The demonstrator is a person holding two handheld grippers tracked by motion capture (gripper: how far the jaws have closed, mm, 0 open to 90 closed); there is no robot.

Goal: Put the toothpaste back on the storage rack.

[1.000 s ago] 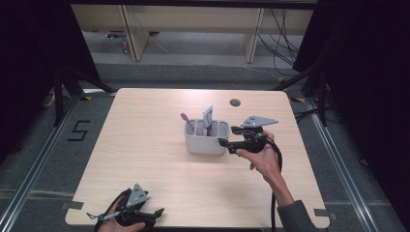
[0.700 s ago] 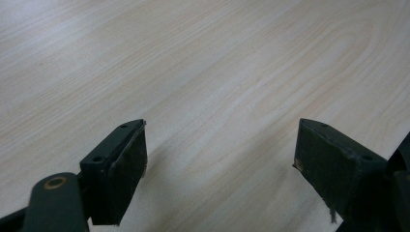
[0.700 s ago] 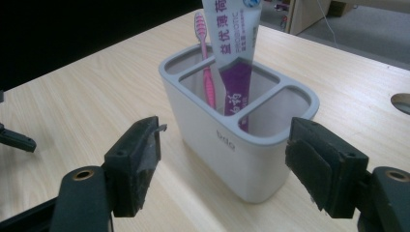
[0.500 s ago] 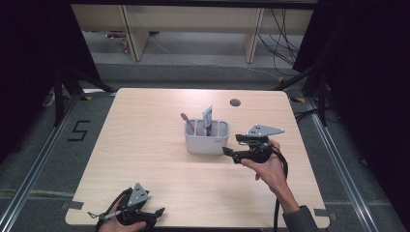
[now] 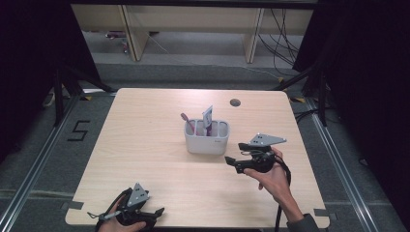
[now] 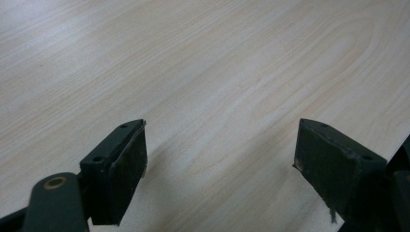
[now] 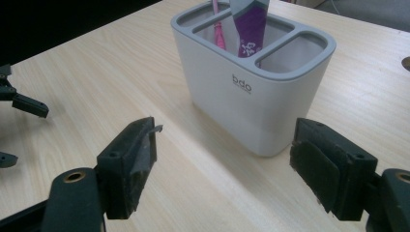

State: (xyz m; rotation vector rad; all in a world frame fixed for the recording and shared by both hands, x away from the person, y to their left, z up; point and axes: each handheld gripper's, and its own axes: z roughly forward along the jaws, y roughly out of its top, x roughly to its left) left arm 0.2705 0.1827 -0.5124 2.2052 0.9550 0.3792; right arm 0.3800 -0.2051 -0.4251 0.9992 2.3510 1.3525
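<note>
Right tool (image 5: 233,161) has just been opening: jaws spread, nothing btwn them, near the holder (image 5: 207,140) mid-bench, toothbrush (image 5: 187,122) & tube (image 5: 208,117) inside. Looks like post-drop retreat. Left tool (image 5: 153,215) spread, idle at bench (image 5: 145,145) edge. Next: prob pull clear.

The holder (image 7: 256,92) stands on the table (image 5: 145,145) just ahead of the right gripper (image 7: 222,164), a little to the right of its line, apart from both jaws. In the holder, the toothbrush (image 7: 218,29) stands in a compartment on the side far from the gripper, the tube (image 7: 251,29) in the middle one; the compartment right of the tube is nearest the right jaw. The left gripper (image 5: 159,211) lies well off to the right gripper's left, at the near edge, with bare table between its jaws.
</note>
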